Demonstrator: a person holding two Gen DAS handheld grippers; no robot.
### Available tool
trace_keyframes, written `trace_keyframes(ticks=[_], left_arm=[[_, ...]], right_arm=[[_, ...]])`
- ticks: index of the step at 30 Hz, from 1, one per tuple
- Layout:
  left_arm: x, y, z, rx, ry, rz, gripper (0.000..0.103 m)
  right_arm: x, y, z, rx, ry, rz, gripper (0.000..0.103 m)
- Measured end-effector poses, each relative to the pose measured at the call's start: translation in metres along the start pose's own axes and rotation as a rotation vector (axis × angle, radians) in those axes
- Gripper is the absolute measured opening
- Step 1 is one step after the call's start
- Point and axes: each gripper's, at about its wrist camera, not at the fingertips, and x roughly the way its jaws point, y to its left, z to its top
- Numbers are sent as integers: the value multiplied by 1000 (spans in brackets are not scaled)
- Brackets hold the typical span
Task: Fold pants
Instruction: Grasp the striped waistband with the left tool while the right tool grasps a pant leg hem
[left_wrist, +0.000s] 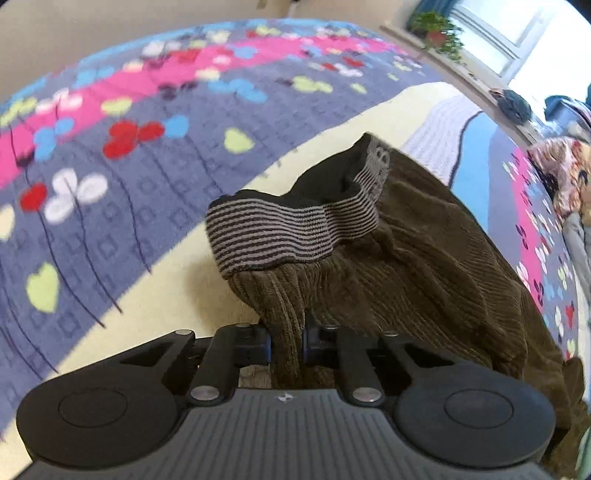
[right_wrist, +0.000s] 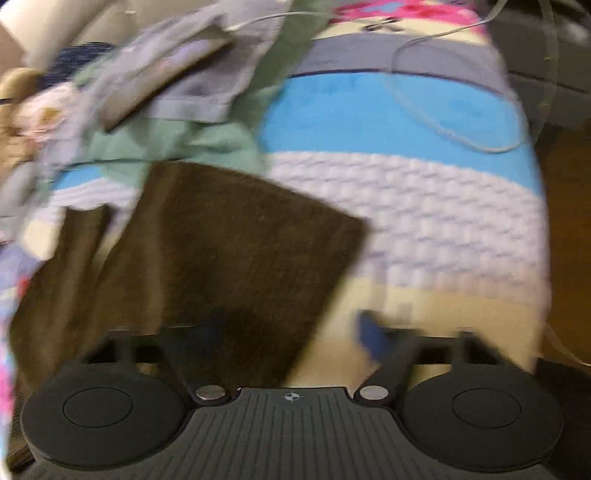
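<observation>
Your left gripper (left_wrist: 286, 341) is clamped on a bunched fold of the brown corduroy pants (left_wrist: 424, 266), just below the striped elastic waistband (left_wrist: 280, 236), which stands up loose and open beyond the fingertips. Your right gripper (right_wrist: 295, 332) has its fingers spread wide; the pants' leg end lies between and over the left finger, but nothing is pinched there as far as the blurred view shows.

I judge the fold as barely begun. The pants lie stretched along the bedspread (left_wrist: 129, 184), waist at your left and leg end at your right, with no clean crease visible. One leg seems to lie over the other in the right view (a narrow brown strip shows apart at the left, so they are not squared up). Still ahead: a hold on the hem, bringing hem to waist, and flattening.

For room, the bedspread to the left of the waistband is open and flat. On your right side, the leg's square corner (right_wrist: 354, 225) sits near the bed's edge, with the floor beyond. A heap of other clothes (right_wrist: 166, 92) lies just past the hem, and a thin cable (right_wrist: 443, 122) loops over the blue band, so I'd fold toward the waist rather than outward.
</observation>
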Motion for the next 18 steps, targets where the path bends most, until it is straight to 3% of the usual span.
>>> trace_keyframes(ticks=[1,2,6,8,18], left_arm=[[-9,-2,-2,23,-18,3,14],[-15,-2,-1,30,-28,2,14],[-40,10,-2,19,-32,-26,13],[-45,16,-2,20,-28,-35,13],[-94,43,-20,-12,-48,-55,13]], right_arm=[[-4,-5,3,14,-9,29,18],[-10,-8,7,15,-21,100,11],[-49,-16,27,-31,-100,254,10],[-61,-21,37,-59,-97,305,10],[-86,-42,51,-7,-15,379,10]])
